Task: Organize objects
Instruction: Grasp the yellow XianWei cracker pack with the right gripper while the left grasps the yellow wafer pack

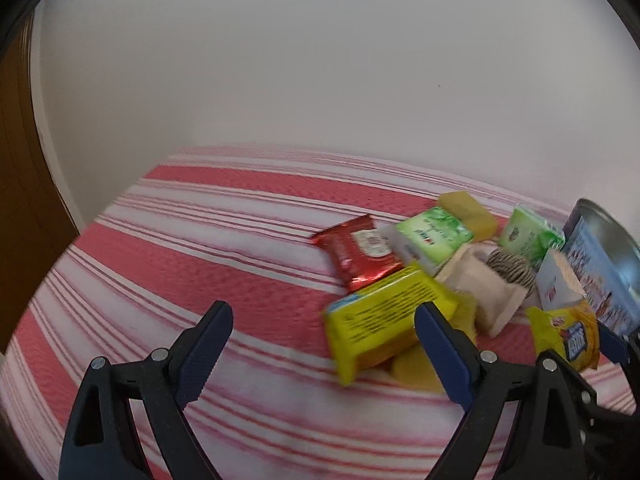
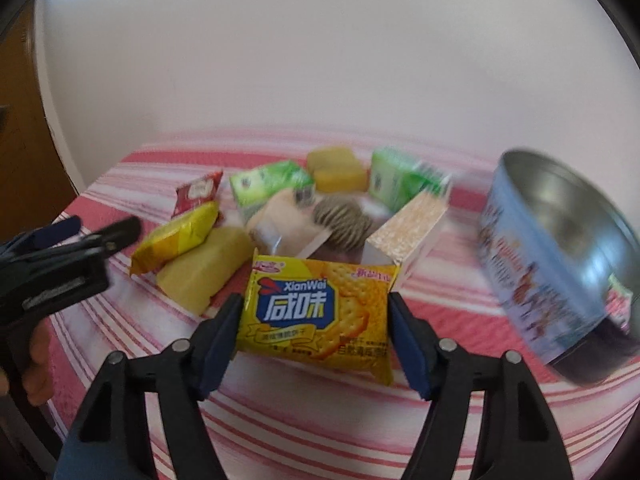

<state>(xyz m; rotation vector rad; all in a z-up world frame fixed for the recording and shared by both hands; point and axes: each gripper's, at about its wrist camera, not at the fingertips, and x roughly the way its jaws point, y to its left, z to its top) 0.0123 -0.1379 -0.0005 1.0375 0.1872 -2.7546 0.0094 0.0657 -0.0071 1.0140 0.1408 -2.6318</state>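
Note:
My right gripper (image 2: pixel 315 301) is shut on a yellow cracker packet (image 2: pixel 320 320), a blue pad pressed against each of its side edges. The same packet (image 1: pixel 568 336) shows at the right edge of the left wrist view. Behind it lies a pile of snacks: a red sachet (image 1: pixel 358 252), two green boxes (image 2: pixel 268 184), a long yellow packet (image 1: pixel 384 324), a wrapped zebra-striped cookie (image 2: pixel 340 220) and a white box (image 2: pixel 408 224). My left gripper (image 1: pixel 324 309) stands open over the striped cloth, left of the pile, with nothing between its fingers.
An open blue round tin (image 2: pixel 560 264) stands tilted in view at the right, its metal inside bare. The red-and-white striped tablecloth (image 1: pixel 180 264) runs to a white wall behind. A person's hand (image 2: pixel 36 364) holds the left gripper. A brown door is at the far left.

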